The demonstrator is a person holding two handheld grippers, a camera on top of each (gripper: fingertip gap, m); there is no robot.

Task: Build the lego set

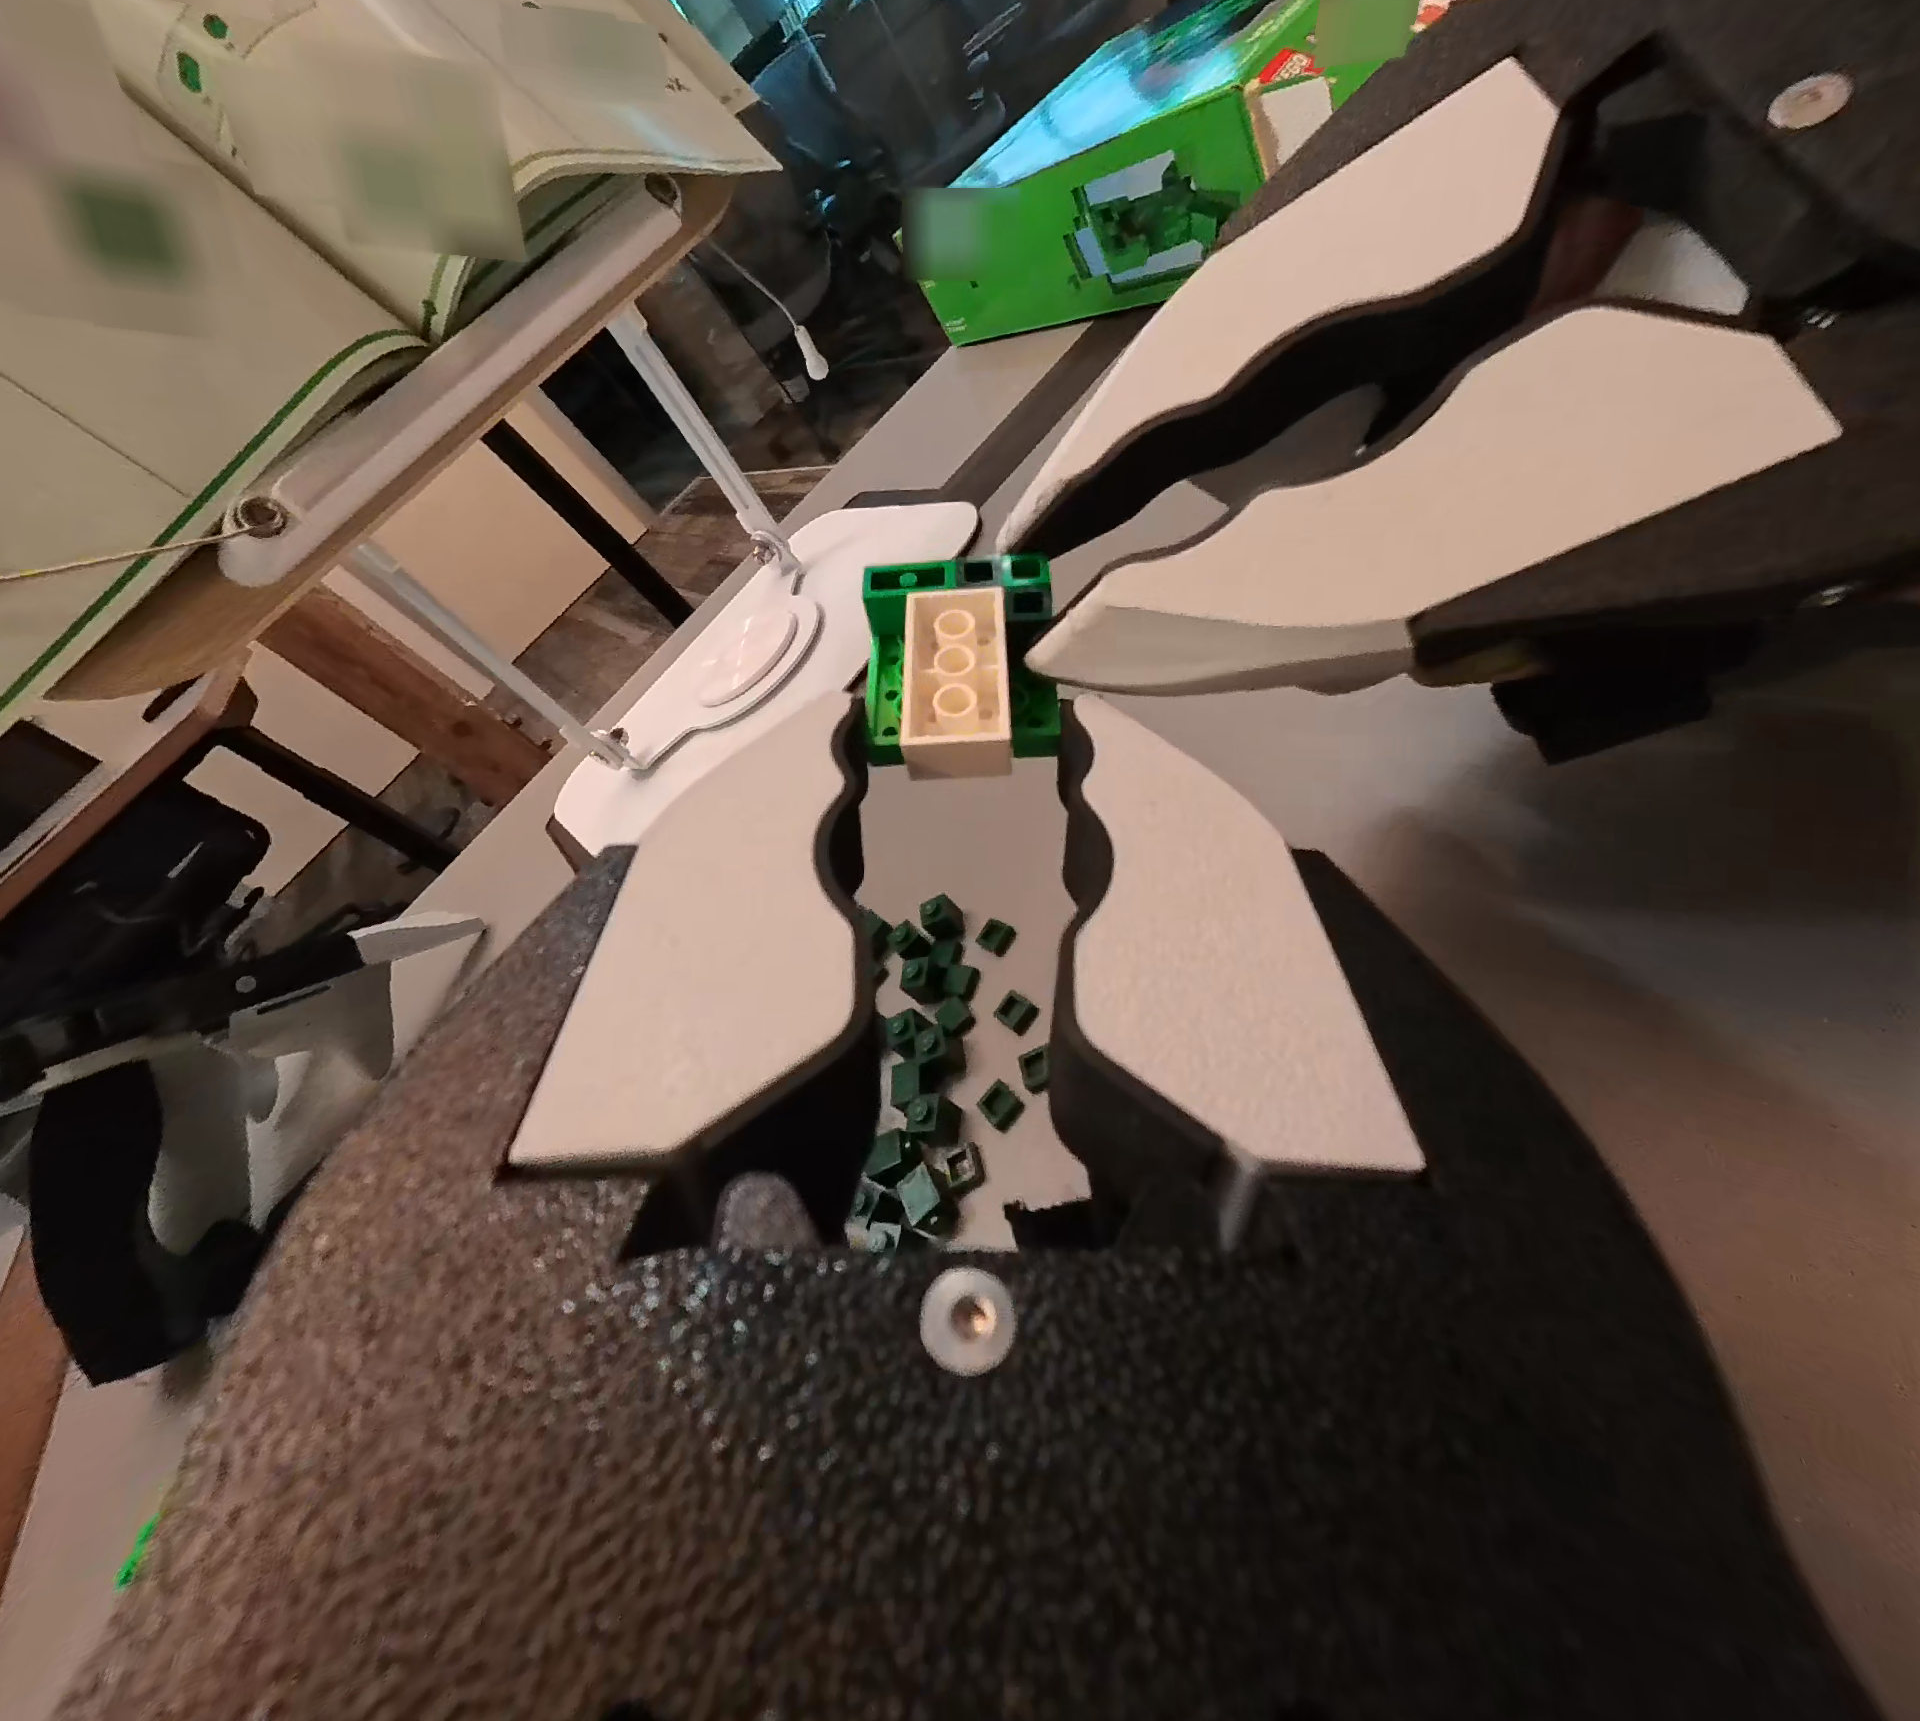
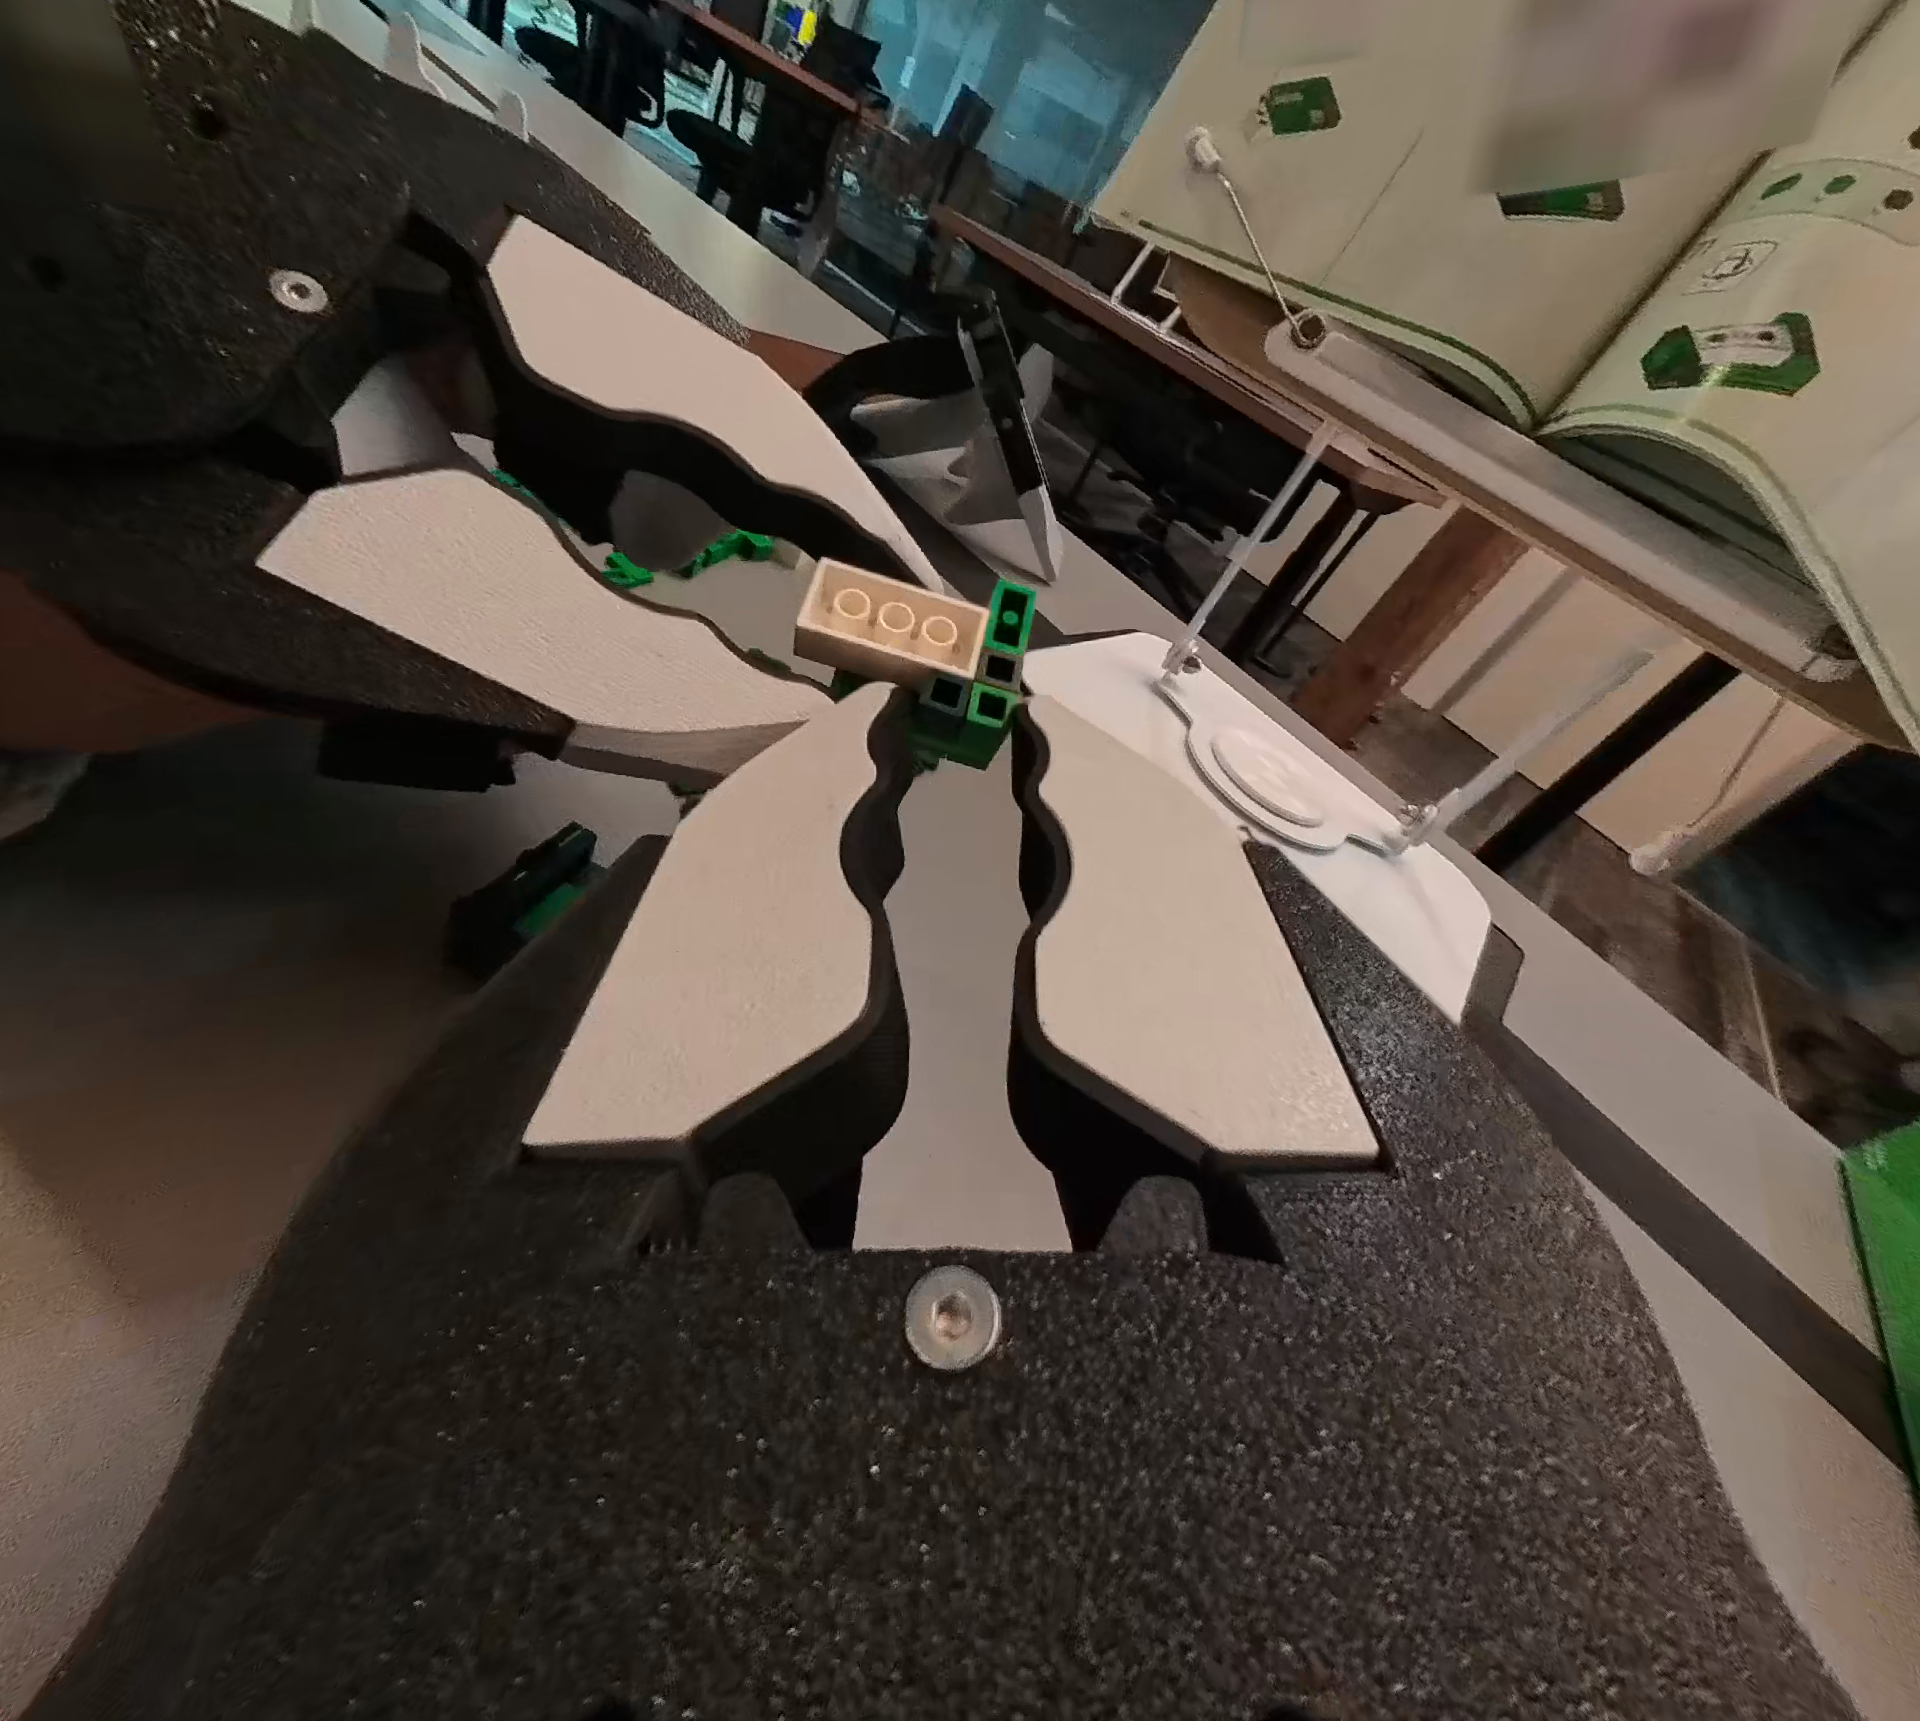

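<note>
Your left gripper pinches the green block assembly, with the white brick stuck on its underside. Beneath it, dark green pieces lie scattered on the table. Your right gripper clamps the assembly's far corner. Beyond stands the white stand with the instruction booklet.

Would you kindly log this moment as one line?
left gripper: shut on green assembly | right gripper: shut on it | white brick: underside showing
</note>
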